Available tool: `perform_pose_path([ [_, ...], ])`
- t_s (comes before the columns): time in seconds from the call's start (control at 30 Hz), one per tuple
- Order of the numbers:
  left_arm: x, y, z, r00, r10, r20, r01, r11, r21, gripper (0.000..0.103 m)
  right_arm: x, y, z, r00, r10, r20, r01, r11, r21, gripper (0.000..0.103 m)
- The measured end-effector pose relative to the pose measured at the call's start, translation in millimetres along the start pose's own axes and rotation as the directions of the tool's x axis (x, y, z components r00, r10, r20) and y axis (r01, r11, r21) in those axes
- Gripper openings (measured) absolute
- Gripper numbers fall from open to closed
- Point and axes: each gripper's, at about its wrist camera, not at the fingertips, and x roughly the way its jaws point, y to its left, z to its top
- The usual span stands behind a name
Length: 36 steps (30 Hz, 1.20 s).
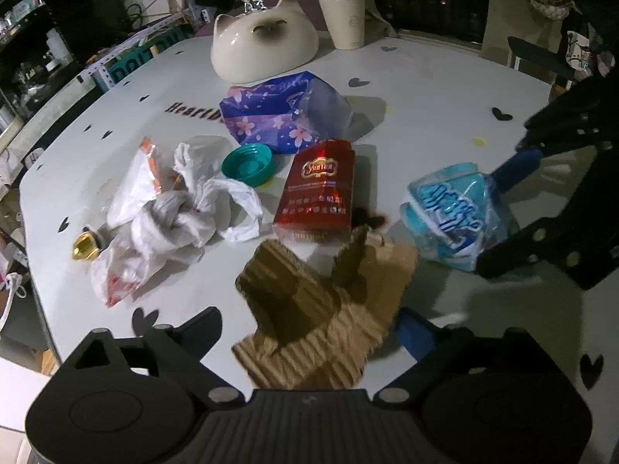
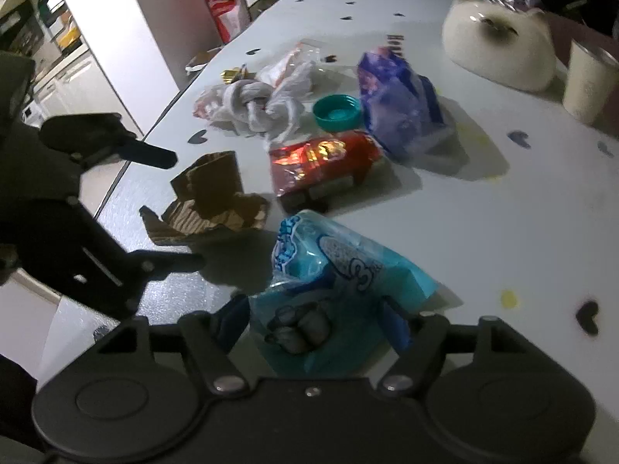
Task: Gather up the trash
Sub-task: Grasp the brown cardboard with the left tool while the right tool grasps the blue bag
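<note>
**A:** How do the fingers stand on the left gripper (image 1: pixel 309 321)?

**B:** Spread wide, with the torn corrugated cardboard piece (image 1: pixel 321 309) lying between them. From the right wrist view, the left gripper (image 2: pixel 182 208) has one finger above the cardboard piece (image 2: pixel 212 197) and one below it, with gaps on both sides. I cannot tell whether either finger touches it.

**A:** And the right gripper (image 2: pixel 313 321)?

**B:** Also spread, its two fingers either side of the crinkled blue plastic wrapper (image 2: pixel 332 282). The wrapper fills most of the gap. In the left wrist view the right gripper (image 1: pixel 510 208) has its blue-padded finger at the top edge of the wrapper (image 1: pixel 456 212) and its other finger at the lower edge. Whether it is pressing is unclear.

**A:** What does the rest of the trash look like?

**B:** A red cigarette pack (image 1: pixel 317 189) lies just beyond the cardboard. Past it sits a purple flowered bag (image 1: pixel 282 112), with a teal bottle cap (image 1: pixel 247 164) beside it. To the left is a knotted white plastic bag (image 1: pixel 174 208) and a small gold cap (image 1: pixel 85 245).

**A:** All on the same surface?

**B:** Yes, on the white table (image 1: pixel 445 89) printed with dark hearts. At the far side are a cream cat-shaped bowl (image 1: pixel 263 42), upside down, and a paper cup (image 1: pixel 344 19).
</note>
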Motion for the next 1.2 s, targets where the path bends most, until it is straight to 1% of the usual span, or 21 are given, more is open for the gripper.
perform_pose_path([
  [0.1,7,3,4,1.000,-0.017,0.012,0.017,1.000,-0.019,0.086,-5,-8,0,1.000,-0.008,-0.003,0.008,0.999,0.036,0.067],
  [0.2,13,7,5,0.999,-0.035,0.021,0.036,0.998,-0.057,0.078,-10,-14,-1,1.000,-0.009,-0.010,0.010,0.997,0.080,0.066],
  [0.37,14,15,3,0.997,-0.060,0.038,0.065,0.985,-0.158,0.070,-20,-18,0,1.000,-0.015,0.000,0.015,0.989,0.150,0.069],
  [0.4,14,15,3,0.997,-0.062,0.039,0.068,0.983,-0.172,0.069,-23,-17,1,1.000,-0.021,0.002,0.020,0.987,0.162,0.075],
  [0.43,14,15,2,0.997,-0.061,0.041,0.068,0.981,-0.182,0.068,-24,-17,2,1.000,-0.031,0.003,0.030,0.984,0.176,0.083],
  [0.5,13,15,0,0.997,-0.060,0.045,0.068,0.976,-0.205,0.064,-27,-17,3,0.999,-0.053,-0.001,0.052,0.976,0.213,0.090],
  [0.53,12,15,-1,0.997,-0.062,0.042,0.070,0.973,-0.219,0.060,-27,-18,4,0.999,-0.054,-0.005,0.053,0.971,0.232,0.091],
  [0.63,11,13,-3,0.998,-0.047,0.039,0.055,0.969,-0.243,0.055,-29,-20,6,0.998,-0.059,-0.027,0.064,0.955,0.289,0.098],
  [0.67,11,13,-4,0.998,-0.054,0.036,0.061,0.964,-0.258,0.047,-28,-21,7,0.997,-0.060,-0.043,0.071,0.949,0.307,0.098],
  [0.73,9,13,-6,0.998,-0.057,0.037,0.065,0.958,-0.279,0.045,-24,-24,6,0.996,-0.059,-0.070,0.080,0.930,0.359,0.098],
  [0.77,9,13,-6,0.998,-0.058,0.035,0.065,0.956,-0.285,0.044,-23,-27,4,0.996,-0.049,-0.079,0.077,0.914,0.397,0.098],
  [0.83,7,13,-8,0.998,-0.061,0.031,0.068,0.953,-0.297,0.044,-20,-33,2,0.996,-0.030,-0.087,0.067,0.883,0.465,0.098],
  [0.93,1,11,-8,0.998,-0.049,0.034,0.057,0.958,-0.280,0.049,-14,-41,0,0.995,-0.023,-0.100,0.074,0.835,0.545,0.098],
  [0.97,-1,11,-8,0.998,-0.051,0.035,0.059,0.960,-0.275,0.054,-11,-43,-1,0.994,-0.018,-0.107,0.076,0.822,0.564,0.098],
  [1.0,-3,11,-8,0.998,-0.053,0.034,0.061,0.961,-0.269,0.057,-7,-45,-2,0.992,-0.017,-0.123,0.086,0.806,0.585,0.098],
  [1.07,-7,10,-8,0.997,-0.063,0.037,0.071,0.966,-0.247,0.068,2,-49,-6,0.988,-0.009,-0.155,0.104,0.775,0.623,0.096],
  [1.1,-8,10,-7,0.997,-0.065,0.037,0.072,0.970,-0.233,0.071,1,-49,-6,0.990,-0.010,-0.137,0.096,0.769,0.633,0.096],
  [1.13,-9,10,-7,0.997,-0.068,0.038,0.075,0.974,-0.215,0.077,2,-49,-5,0.991,-0.012,-0.134,0.095,0.770,0.631,0.090],
  [1.17,-10,11,-6,0.996,-0.079,0.038,0.085,0.976,-0.198,0.083,2,-49,-4,0.991,-0.018,-0.135,0.099,0.776,0.623,0.088],
  [1.2,-10,11,-6,0.995,-0.093,0.037,0.099,0.978,-0.185,0.086,1,-49,-3,0.991,-0.019,-0.132,0.097,0.781,0.617,0.079],
])
